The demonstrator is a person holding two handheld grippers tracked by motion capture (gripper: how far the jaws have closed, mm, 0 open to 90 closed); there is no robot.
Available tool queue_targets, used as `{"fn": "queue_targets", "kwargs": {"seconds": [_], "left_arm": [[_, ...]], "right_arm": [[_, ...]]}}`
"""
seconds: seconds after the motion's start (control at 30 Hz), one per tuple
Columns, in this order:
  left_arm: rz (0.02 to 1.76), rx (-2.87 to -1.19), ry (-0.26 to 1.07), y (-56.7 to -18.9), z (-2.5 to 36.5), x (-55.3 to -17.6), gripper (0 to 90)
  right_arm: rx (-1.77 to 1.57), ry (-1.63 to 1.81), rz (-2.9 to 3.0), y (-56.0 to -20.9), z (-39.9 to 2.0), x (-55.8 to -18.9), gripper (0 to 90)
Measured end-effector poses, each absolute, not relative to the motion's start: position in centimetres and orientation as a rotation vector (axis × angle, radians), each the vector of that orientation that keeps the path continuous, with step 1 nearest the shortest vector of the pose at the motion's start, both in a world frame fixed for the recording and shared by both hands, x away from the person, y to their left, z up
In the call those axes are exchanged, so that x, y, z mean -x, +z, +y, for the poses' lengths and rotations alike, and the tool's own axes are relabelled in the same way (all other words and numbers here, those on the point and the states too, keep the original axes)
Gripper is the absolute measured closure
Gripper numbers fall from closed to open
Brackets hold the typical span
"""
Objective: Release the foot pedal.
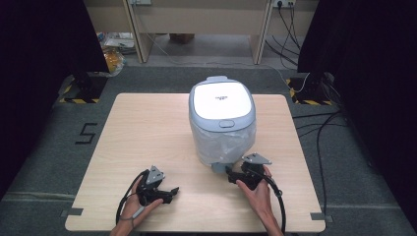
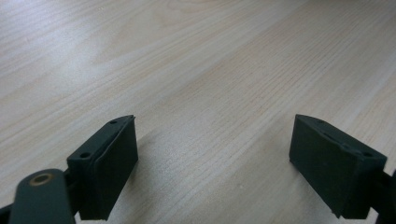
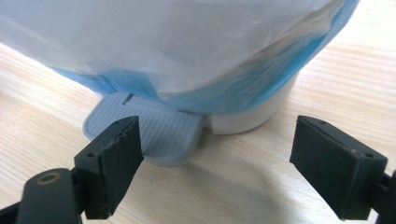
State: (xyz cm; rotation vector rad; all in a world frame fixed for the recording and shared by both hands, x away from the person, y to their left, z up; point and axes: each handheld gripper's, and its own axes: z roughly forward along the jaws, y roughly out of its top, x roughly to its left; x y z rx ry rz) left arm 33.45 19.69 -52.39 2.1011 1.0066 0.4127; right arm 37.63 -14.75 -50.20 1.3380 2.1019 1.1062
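Right tongs (image 3: 215,154) gape before the bin's (image 1: 221,123) pedal (image 3: 144,130); left tongs (image 2: 215,163) gape over the desk (image 1: 147,128). A glancing press could tip it.

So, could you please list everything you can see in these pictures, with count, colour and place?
Pale wooden table: one, light wood, centre of the high view.
Pedal bin with white lid and plastic liner: one, grey-blue and white, middle of the table, lid closed.
Ribbed grey foot pedal: one, grey, at the bin's base, just ahead of the right gripper.
Cables: several, black, on the floor at right.
Left gripper: one, black, fingers open over bare table.
Right gripper: one, black, fingers open.
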Motion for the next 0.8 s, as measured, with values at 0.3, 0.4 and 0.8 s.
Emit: {"fn": "queue_targets", "kwargs": {"seconds": [0.3,0.4,0.8], "left_arm": [[1.006,-2.101,0.413,-52.4,19.7,-33.4,14.6],[1.006,-2.102,0.413,-52.4,19.7,-33.5,14.6],[1.005,-2.105,0.414,-52.4,19.7,-33.4,14.9]], "right_arm": [[-1.311,1.122,2.105,-49.5,-15.9,-36.7,16.6],[-1.311,1.127,2.109,-49.6,-16.4,-36.3,16.6],[-1.334,1.082,2.093,-50.0,-19.3,-35.1,16.5]]}}
